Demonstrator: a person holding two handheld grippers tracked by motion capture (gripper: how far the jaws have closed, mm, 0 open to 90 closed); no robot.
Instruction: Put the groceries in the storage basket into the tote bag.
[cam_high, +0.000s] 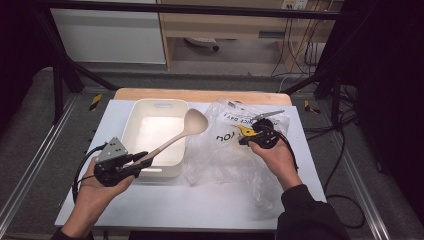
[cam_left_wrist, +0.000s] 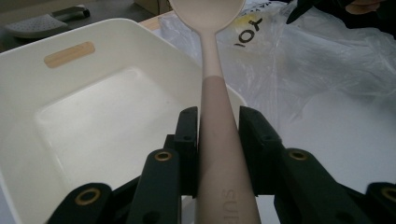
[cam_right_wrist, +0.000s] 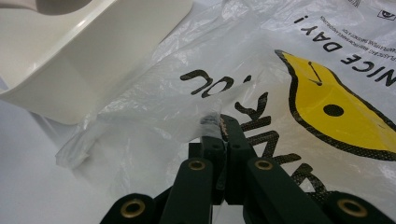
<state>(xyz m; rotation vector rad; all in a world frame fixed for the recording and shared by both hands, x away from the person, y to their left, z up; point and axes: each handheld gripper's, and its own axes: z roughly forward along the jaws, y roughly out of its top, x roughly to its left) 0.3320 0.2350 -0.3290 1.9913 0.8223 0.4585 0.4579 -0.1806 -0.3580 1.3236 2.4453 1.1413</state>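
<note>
Beige silicone ladle clamped by handle in left gripper, raised over white plastic tub. Clear printed plastic bag pinched in right gripper. Bagging pending.

table — white | on it — tub, plastic bag

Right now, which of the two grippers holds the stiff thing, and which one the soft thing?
The left gripper clamps the beige spoon by its handle, over the white tub. The right gripper pinches the clear plastic bag.
</note>
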